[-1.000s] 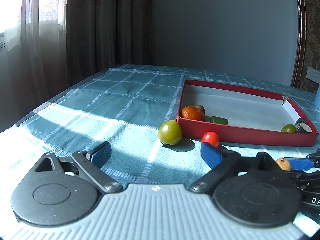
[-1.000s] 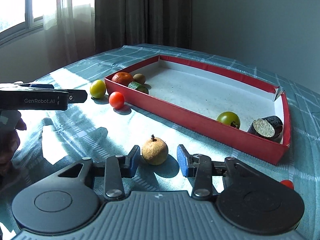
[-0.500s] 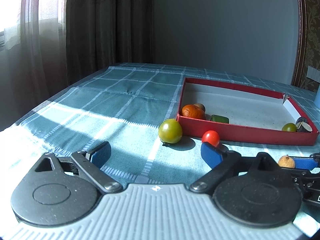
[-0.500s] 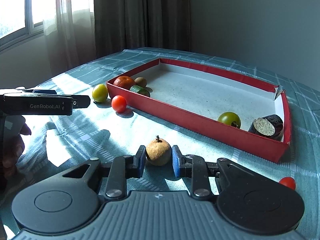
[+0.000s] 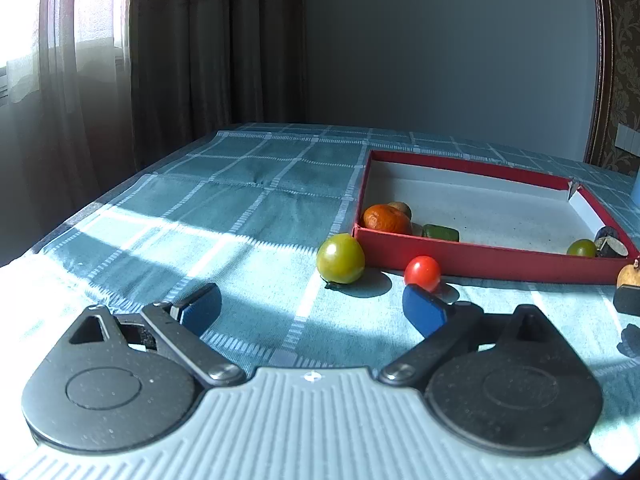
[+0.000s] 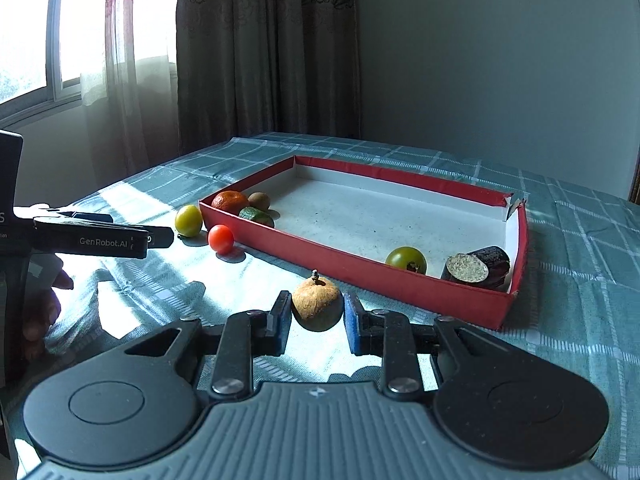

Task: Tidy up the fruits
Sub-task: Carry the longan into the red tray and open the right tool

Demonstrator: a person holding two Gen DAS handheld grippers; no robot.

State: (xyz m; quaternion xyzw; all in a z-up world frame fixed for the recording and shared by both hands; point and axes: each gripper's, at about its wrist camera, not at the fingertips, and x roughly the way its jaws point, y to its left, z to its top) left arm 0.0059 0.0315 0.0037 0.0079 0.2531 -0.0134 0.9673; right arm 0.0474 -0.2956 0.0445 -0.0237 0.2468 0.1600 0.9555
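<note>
Across the counter (image 6: 580,280), which wears a teal checked cloth, sunlight falls in bright patches. On it lies a shallow red cardboard tray with a white floor (image 6: 400,216), the largest thing there. At the tray's near-window end sit a wrinkled orange mandarin (image 6: 229,202), a small brown kiwi-like fruit (image 6: 259,201) and a dark green chunk (image 6: 256,216), close together. At the opposite end a green tomato (image 6: 406,259) lies just beside a dark cut cylinder with a speckled pale face (image 6: 476,268); what that piece is cannot be told.

Outside the tray, near its corner, a yellow-green tomato (image 5: 340,258) rests on the cloth, with a small red cherry tomato (image 5: 422,273) close beside it and near the tray's red wall.

The left gripper (image 5: 312,308) hangs low over the cloth with its blue pads spread wide apart, nothing between them; the cherry tomato lies just beyond its right pad. In the right wrist view this gripper shows from the side as a black bar (image 6: 92,238) pointing toward the two loose tomatoes.

The right gripper (image 6: 316,316) is clamped on a round tan fruit with a short dark stem (image 6: 318,304), both blue pads touching its sides. That fruit sits in front of the tray's long wall, outside it, and seems raised off the cloth.
</note>
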